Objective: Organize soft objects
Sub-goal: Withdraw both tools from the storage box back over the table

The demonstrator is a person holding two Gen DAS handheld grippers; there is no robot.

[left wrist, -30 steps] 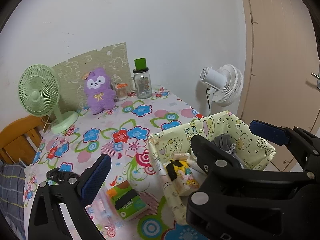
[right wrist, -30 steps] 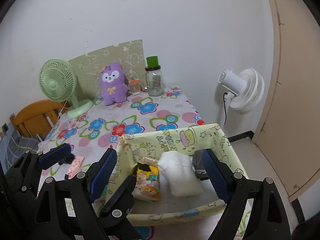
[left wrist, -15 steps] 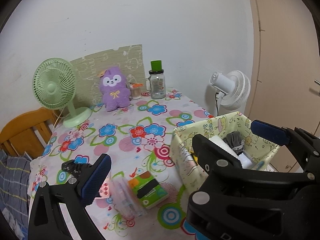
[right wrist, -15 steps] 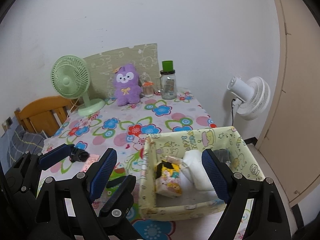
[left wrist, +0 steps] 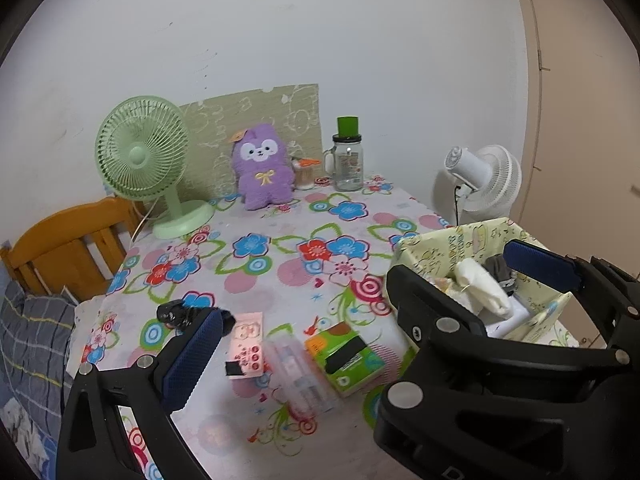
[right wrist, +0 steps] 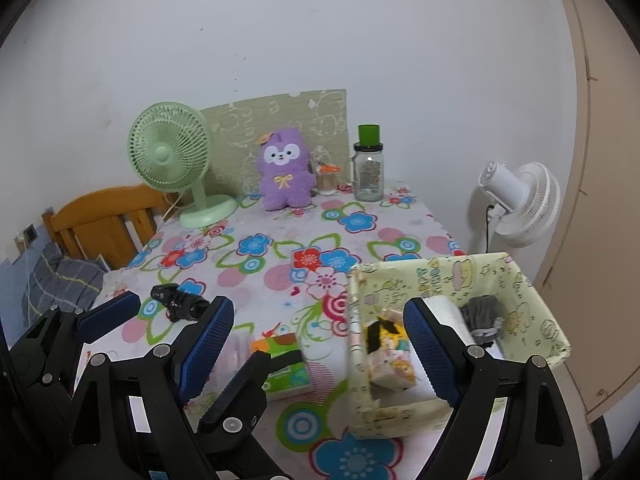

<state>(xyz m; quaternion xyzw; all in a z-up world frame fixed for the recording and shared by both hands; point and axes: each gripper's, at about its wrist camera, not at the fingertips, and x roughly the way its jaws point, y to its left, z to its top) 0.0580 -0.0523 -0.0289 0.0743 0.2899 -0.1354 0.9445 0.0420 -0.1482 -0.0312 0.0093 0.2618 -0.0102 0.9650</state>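
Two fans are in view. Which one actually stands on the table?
The green fan, whose round base rests on the floral tablecloth beside the purple plush. The white fan sits off the table's right edge, against the wall.

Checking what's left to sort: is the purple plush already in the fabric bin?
No. The purple plush stands at the far end of the table against the wall, well apart from the fabric bin at the near edge.
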